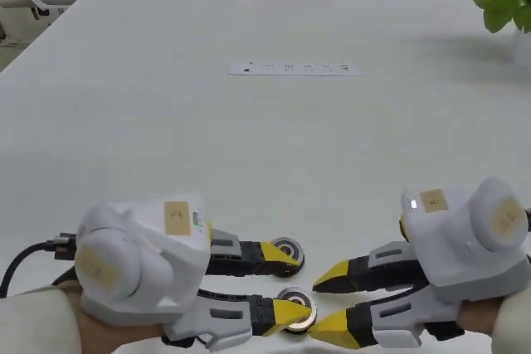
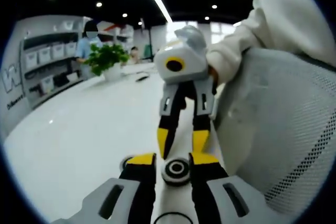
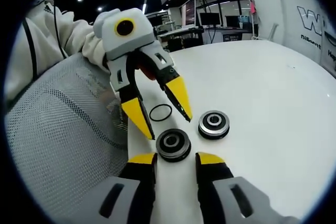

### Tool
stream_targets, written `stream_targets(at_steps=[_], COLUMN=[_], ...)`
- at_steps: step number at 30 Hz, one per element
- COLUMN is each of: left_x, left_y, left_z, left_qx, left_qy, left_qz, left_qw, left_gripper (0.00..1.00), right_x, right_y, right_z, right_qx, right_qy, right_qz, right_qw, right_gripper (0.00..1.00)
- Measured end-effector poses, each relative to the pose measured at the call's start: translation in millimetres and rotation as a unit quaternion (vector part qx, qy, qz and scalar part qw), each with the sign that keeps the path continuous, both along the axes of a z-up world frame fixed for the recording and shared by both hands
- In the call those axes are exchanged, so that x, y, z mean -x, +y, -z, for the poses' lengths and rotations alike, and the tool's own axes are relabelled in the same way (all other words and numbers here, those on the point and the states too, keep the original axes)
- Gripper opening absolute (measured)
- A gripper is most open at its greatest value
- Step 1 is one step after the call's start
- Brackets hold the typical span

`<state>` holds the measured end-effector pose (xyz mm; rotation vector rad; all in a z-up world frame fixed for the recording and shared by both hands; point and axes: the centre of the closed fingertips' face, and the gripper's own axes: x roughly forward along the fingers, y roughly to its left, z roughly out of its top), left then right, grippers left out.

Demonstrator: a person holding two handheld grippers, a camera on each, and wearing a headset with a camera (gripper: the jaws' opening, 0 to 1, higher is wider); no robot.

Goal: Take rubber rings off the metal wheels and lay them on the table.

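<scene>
Left gripper [image 1: 304, 287] and right gripper [image 1: 313, 303] jaws spread; black-rimmed silver wheel [image 3: 173, 144] between them.

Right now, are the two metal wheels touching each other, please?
Apart: the right gripper view shows white table between the near wheel and far wheel.

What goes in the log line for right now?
left gripper: open | right gripper: open | near wheel: between both grippers | far wheel: beside it | rubber ring: flat on table
</scene>
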<state>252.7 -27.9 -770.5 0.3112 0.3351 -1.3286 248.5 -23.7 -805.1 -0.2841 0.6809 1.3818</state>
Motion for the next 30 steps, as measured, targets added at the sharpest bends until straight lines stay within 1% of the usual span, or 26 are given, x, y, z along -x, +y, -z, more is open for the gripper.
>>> stream_targets(at_steps=[2,3,4,5,6,9,10,12,14,16,19,20,21,30], left_x=[1.5,1.9,2.6,3.8,5.0,7.0,7.4,7.7,6.4,4.4,5.9,5.7,6.3,5.7], left_y=[0.7,1.0,1.2,0.8,-0.1,-0.5,0.3,1.0,1.3,3.4,2.1,2.1,2.2,2.5], left_z=[6.0,8.1,9.8,10.8,12.6,15.6,17.8,18.7,18.7,21.2,21.6,22.4,22.0,21.7], left_qx=[-0.009,-0.011,-0.013,-0.012,-0.015,-0.023,-0.032,-0.033,-0.031,-0.041,-0.04,-0.044,-0.044,-0.037], left_qy=[0.002,0.006,0.011,0.012,0.01,0.009,0.003,0.004,0.008,0.002,0.005,-0.004,-0.006,-0.006], left_qz=[0.001,-0.001,-0.002,0.001,0.004,0.008,0.009,0.01,0.006,0.003,0.008,0.011,0.012,0.009], left_qw=[1.0,0.9999,0.9999,0.9999,0.9998,0.9997,0.9994,0.9994,0.9995,0.9991,0.9992,0.999,0.999,0.9993], left_gripper=[0.25,0.25,0.25,0.24,0.23,0.22,0.21,0.21,0.2,0.17,0.15,0.15,0.15,0.15], right_x=[0.5,0.7,1.2,1.7,2.6,2.5,2.3,2.3,1.4,1.6,1.2,1.5,1.8,3.0], right_y=[0.6,0.8,1.0,1.1,1.1,1.2,1.2,1.2,1.5,0.9,1.0,1.1,1.2,0.5], right_z=[1.4,1.7,2.1,2.9,3.4,3.6,3.7,4.3,4.8,5.3,5.3,5.2,5.3,4.9], right_qx=[0.002,0.002,0.003,0.004,0.005,0.006,0.006,0.007,0.007,0.01,0.01,0.01,0.01,0.009], right_qy=[-0.002,-0.002,-0.002,-0.001,0.001,-0.004,-0.003,-0.004,-0.01,-0.011,-0.015,-0.016,-0.016,-0.017], right_qz=[-0.004,-0.005,-0.006,-0.007,-0.009,-0.012,-0.012,-0.013,-0.015,-0.016,-0.017,-0.018,-0.019,-0.022], right_qw=[1.0,1.0,1.0,1.0,0.9999,0.9999,0.9999,0.9999,0.9998,0.9998,0.9997,0.9997,0.9996,0.9996], right_gripper=[0.25,0.25,0.24,0.24,0.22,0.2,0.21,0.2,0.2,0.19,0.19,0.19,0.18,0.16])
